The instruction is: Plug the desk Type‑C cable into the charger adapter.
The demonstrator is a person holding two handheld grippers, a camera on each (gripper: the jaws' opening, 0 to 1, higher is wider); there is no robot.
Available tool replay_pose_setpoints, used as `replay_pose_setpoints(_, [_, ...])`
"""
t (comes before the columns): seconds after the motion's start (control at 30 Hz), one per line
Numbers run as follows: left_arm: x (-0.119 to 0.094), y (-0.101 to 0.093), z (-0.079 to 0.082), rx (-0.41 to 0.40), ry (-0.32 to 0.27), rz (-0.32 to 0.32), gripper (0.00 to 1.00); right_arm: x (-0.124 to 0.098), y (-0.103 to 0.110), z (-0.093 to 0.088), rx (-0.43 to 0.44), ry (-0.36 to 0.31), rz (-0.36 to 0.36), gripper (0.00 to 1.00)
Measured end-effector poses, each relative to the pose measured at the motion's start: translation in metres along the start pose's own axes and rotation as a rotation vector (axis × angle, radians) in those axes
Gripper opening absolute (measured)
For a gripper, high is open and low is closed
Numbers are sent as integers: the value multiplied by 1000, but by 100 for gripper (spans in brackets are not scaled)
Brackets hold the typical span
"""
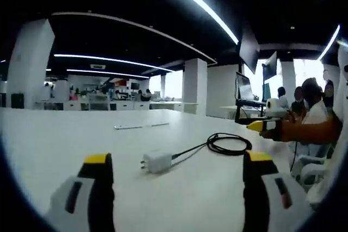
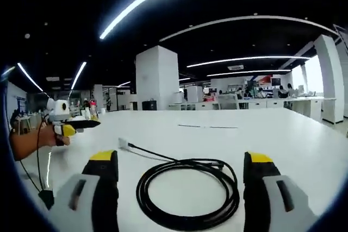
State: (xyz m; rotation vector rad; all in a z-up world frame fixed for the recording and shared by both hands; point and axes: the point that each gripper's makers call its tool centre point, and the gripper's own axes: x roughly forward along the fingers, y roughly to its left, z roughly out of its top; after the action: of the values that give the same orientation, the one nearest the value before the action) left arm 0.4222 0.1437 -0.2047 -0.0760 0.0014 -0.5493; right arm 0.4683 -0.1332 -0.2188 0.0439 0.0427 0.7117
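A white charger adapter (image 1: 156, 161) lies on the white table (image 1: 65, 139), prongs to the left. A black cable runs from its right end to a loose coil (image 1: 229, 144); whether the plug is seated I cannot tell. My left gripper (image 1: 178, 158) is open, and the adapter lies ahead between its yellow-tipped jaws. My right gripper (image 2: 181, 157) is open just above the coiled cable (image 2: 187, 191), whose lead reaches the small adapter (image 2: 124, 144). A hand holds the right gripper (image 1: 266, 126) at the right edge, and the left gripper (image 2: 68, 129) appears at the left.
A thin pale strip (image 1: 141, 126) lies farther back on the table. Monitors on a stand (image 1: 246, 88) and seated people (image 1: 310, 104) are past the table's right edge. A white pillar (image 2: 156, 77) and desks stand beyond. A thin wire (image 2: 43, 188) hangs below the left gripper.
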Motion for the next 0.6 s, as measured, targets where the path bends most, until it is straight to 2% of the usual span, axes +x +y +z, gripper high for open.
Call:
replay_pose_setpoints(0.17, [-17,-1,7,-10,-56,51,100,-17,17,1,-5,-25,-1,100])
replay_pose_setpoints(0.2, [-22,-2,10,-20,-80,62,100,-21,20,1,-2,-32,-7,100])
replay_pose_setpoints(0.37, [-37,-2,13,-30,-123,101,100,-31,25,1,11,-58,-19,100])
replay_pose_setpoints(0.5, [-49,-5,15,-5,-137,125,100,-39,25,0,51,-80,-36,100])
replay_pose_setpoints(0.6, [-55,-7,9,10,-106,142,100,-43,26,-3,63,-76,-47,100])
